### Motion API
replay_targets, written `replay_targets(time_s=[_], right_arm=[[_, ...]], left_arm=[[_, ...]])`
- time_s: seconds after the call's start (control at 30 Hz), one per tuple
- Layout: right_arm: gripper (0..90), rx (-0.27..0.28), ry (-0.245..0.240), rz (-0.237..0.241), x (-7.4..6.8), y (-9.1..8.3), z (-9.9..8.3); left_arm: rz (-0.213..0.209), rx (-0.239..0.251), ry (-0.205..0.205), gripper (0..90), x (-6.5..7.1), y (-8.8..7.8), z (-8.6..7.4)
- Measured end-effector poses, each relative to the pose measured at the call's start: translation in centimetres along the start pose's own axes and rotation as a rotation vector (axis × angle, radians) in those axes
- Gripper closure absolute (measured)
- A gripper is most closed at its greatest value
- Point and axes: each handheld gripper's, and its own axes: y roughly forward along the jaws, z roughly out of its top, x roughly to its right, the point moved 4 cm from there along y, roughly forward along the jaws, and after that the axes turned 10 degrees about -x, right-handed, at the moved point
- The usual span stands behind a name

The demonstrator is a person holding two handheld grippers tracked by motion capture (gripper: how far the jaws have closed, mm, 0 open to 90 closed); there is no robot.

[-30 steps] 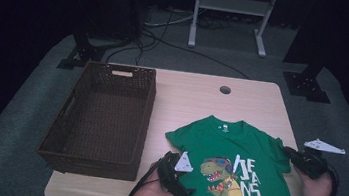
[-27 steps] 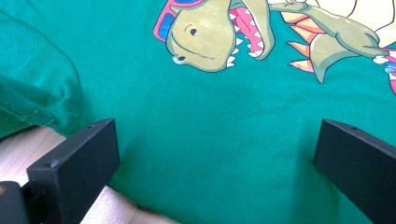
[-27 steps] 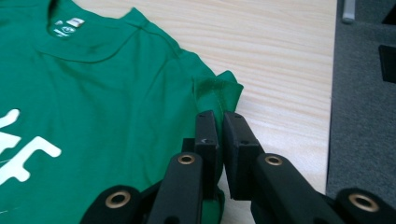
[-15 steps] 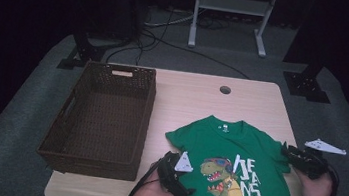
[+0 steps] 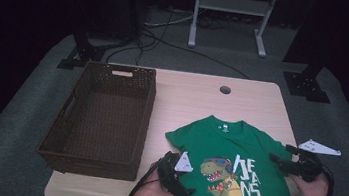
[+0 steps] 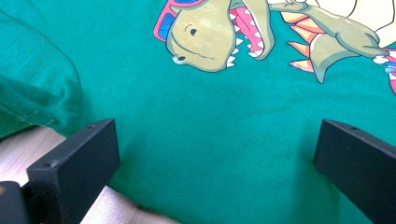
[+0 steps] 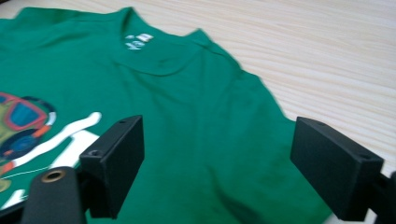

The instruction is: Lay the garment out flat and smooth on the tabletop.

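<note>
The green T-shirt (image 5: 234, 171) is lying flat on the table (image 5: 188, 94), to the right of the basket (image 5: 102, 119). The left gripper (image 5: 183, 192) is resting at the shirt's left edge, below the sleeve, and its jaws are standing wide apart over the cloth. The right gripper (image 5: 280, 164) is sitting at the shirt's right edge; its jaws have just been opening, with cloth lying under them but not pinched. Behind the shirt's collar, bare table is reaching to the far edge.
</note>
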Motion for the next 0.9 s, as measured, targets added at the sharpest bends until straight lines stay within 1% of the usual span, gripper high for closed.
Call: replay_targets(time_s=[0.03,0.1,0.17,0.33,0.43,0.47,0.5,0.57,0.67,0.77,0.83,0.87,0.9], right_arm=[[10.2,0.001,-0.009,0.01,-0.3,0.0,0.0],[8.5,-0.005,-0.022,0.032,-0.9,0.0,0.0],[1.9,-0.002,-0.042,0.046,-1.5,0.0,0.0],[1.6,-0.016,-0.079,0.059,-2.8,0.2,0.0],[1.5,-0.045,-0.103,0.074,-3.5,0.8,-0.2],[0.0,-0.059,-0.115,0.079,-3.8,1.0,-0.3],[0.0,-0.075,-0.132,0.084,-4.2,1.4,-0.4],[0.0,-0.094,-0.149,0.092,-4.6,1.8,-0.6],[0.0,-0.128,-0.179,0.123,-5.7,2.3,-1.1],[0.0,-0.171,-0.21,0.116,-6.4,2.7,-1.6],[0.0,-0.191,-0.218,0.119,-6.7,2.9,-1.9],[0.0,-0.191,-0.218,0.119,-6.7,2.9,-1.9],[0.0,-0.213,-0.223,0.115,-6.8,3.1,-2.1]], left_arm=[[0.0,0.0,0.0,0.0,0.0,0.0,0.0],[0.0,-0.001,0.001,0.0,0.0,0.0,0.0],[0.0,-0.001,0.001,0.0,0.0,0.0,0.0],[0.0,-0.001,0.001,0.0,0.0,0.0,0.0],[0.0,-0.001,0.001,0.0,0.0,0.0,0.0],[0.0,0.0,0.0,0.0,0.0,0.0,0.0],[0.0,-0.001,0.0,0.0,0.0,0.0,0.0],[0.0,-0.001,0.001,0.0,0.0,0.0,0.0],[0.0,-0.001,0.001,0.0,0.0,0.0,0.0],[0.0,-0.001,0.0,0.0,0.0,0.0,0.0],[0.0,-0.001,0.001,0.0,0.0,0.0,0.0],[0.0,-0.001,0.001,0.0,0.0,0.0,0.0],[0.001,0.0,-0.002,0.0,0.0,0.0,0.0]])
